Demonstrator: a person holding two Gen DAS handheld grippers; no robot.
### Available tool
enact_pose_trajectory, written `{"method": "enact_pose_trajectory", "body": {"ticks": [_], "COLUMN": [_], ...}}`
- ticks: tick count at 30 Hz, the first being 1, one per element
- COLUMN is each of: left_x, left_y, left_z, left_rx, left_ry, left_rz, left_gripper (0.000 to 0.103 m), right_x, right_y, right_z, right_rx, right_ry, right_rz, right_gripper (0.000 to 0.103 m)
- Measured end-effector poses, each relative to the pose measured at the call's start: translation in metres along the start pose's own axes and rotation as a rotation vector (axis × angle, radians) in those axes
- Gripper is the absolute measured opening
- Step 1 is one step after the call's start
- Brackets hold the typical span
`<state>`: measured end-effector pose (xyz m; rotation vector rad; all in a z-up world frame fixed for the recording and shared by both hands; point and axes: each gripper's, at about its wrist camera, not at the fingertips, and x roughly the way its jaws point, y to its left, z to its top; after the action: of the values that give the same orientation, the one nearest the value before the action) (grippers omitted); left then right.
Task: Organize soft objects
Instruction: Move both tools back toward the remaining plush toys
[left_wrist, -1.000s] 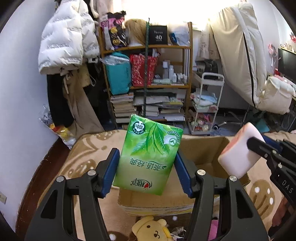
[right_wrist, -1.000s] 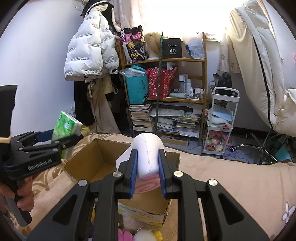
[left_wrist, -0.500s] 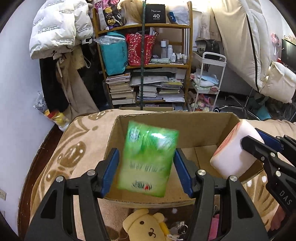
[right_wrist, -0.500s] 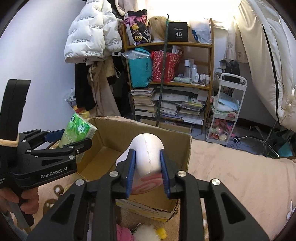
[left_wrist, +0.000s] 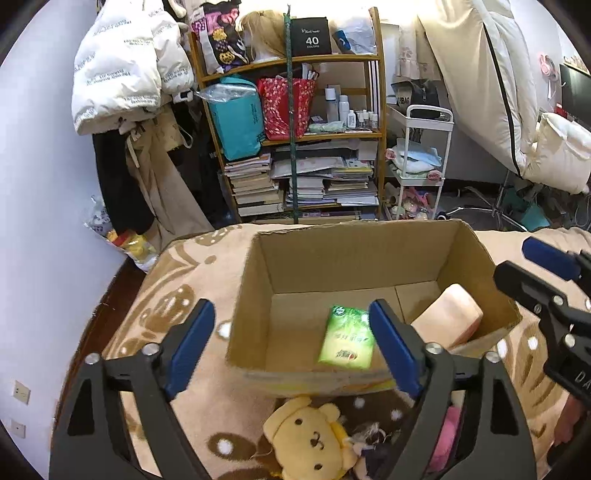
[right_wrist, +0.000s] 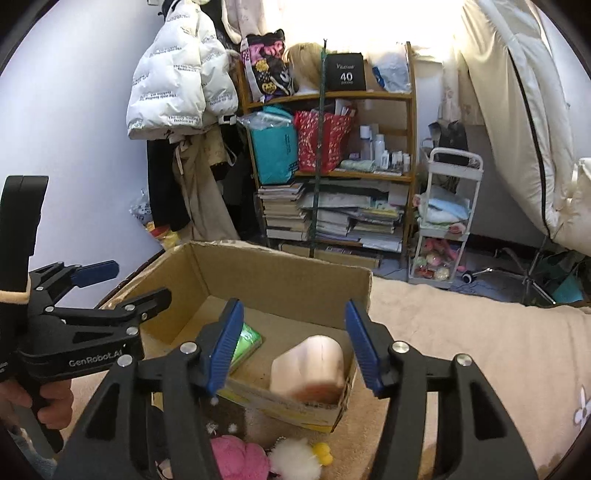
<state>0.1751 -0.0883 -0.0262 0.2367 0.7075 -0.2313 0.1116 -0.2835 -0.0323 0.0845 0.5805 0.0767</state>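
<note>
I log: bright daylight blown out above the shelf (right_wrist: 328, 158); heavy fisheye curvature, dark corner vignetting; tissue pack (left_wrist: 346, 339) slightly motion-blurred; soft shadows inside cardboard box (left_wrist: 354, 258).

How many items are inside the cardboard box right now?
2: the green tissue pack lies on the cardboard box floor near the front wall, the pink-and-white foam toy in the front right corner. Nothing else shows.

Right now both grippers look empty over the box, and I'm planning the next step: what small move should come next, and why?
Probably lower the left gripper toward the yellow plush bear lying just outside the cardboard box. Both the left and the right gripper are open, the green tissue pack and the pink squishy toy lie inside the box, and soft toys remain outside it.
</note>
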Motion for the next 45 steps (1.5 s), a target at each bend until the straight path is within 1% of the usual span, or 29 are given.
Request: {"method": "enact_pose_trajectory", "body": {"ticks": [1,3,5,7,8,9,12,18,21,23,30,36,40,42,45], "left_x": [-0.004,-0.011,-0.02,-0.029,-0.034,-0.038,-0.051,-0.066,-0.064,-0.063,-0.061,-0.05,-0.033,-0.024,-0.013], "left_y": [0.001,0.002,0.002,0.004,0.006,0.007,0.013,0.022,0.027,0.029,0.029,0.029,0.032,0.032,0.034], "left_z": [-0.001,-0.004,-0.006,-0.007,-0.008,-0.009,-0.015,-0.032,-0.041,-0.048,-0.064,-0.069,-0.075,-0.078,-0.081], "left_rx": [0.003,0.01,0.022,0.023,0.018,0.012,-0.008,-0.033,-0.042,-0.038,-0.038,-0.034,-0.043,-0.047,-0.068], "left_ry": [-0.002,-0.008,-0.014,-0.022,-0.026,-0.03,-0.028,0.008,0.042,0.061,0.117,0.161,0.21,0.239,0.274], "left_rz": [0.006,0.014,0.032,0.045,0.05,0.051,0.054,0.079,0.075,0.09,0.076,0.081,0.077,0.071,0.043], "left_gripper": [0.092,0.094,0.095,0.096,0.099,0.101,0.102,0.102,0.102,0.102,0.102,0.102,0.102,0.102,0.102], "right_x": [-0.003,-0.01,-0.017,-0.025,-0.028,-0.032,-0.041,-0.056,-0.059,-0.059,-0.058,-0.052,-0.044,-0.037,-0.03], "right_y": [0.001,0.004,0.006,0.009,0.011,0.012,0.016,0.018,0.018,0.017,0.018,0.016,0.018,0.018,0.017], "right_z": [0.001,0.001,0.001,0.0,0.0,-0.001,-0.005,-0.019,-0.028,-0.033,-0.047,-0.055,-0.06,-0.064,-0.068], "right_rx": [-0.006,-0.009,-0.011,-0.021,-0.025,-0.029,-0.039,-0.028,-0.02,-0.02,-0.003,-0.004,-0.012,-0.014,-0.012], "right_ry": [0.001,-0.003,-0.012,-0.017,-0.02,-0.024,-0.021,0.007,0.031,0.048,0.086,0.118,0.149,0.174,0.202], "right_rz": [-0.005,0.006,0.005,-0.004,-0.007,-0.006,-0.009,-0.005,0.002,0.002,0.01,0.006,-0.007,-0.011,-0.012], "right_gripper": [0.064,0.073,0.079,0.087,0.094,0.097,0.103,0.103,0.103,0.103,0.103,0.103,0.103,0.103,0.103]}}
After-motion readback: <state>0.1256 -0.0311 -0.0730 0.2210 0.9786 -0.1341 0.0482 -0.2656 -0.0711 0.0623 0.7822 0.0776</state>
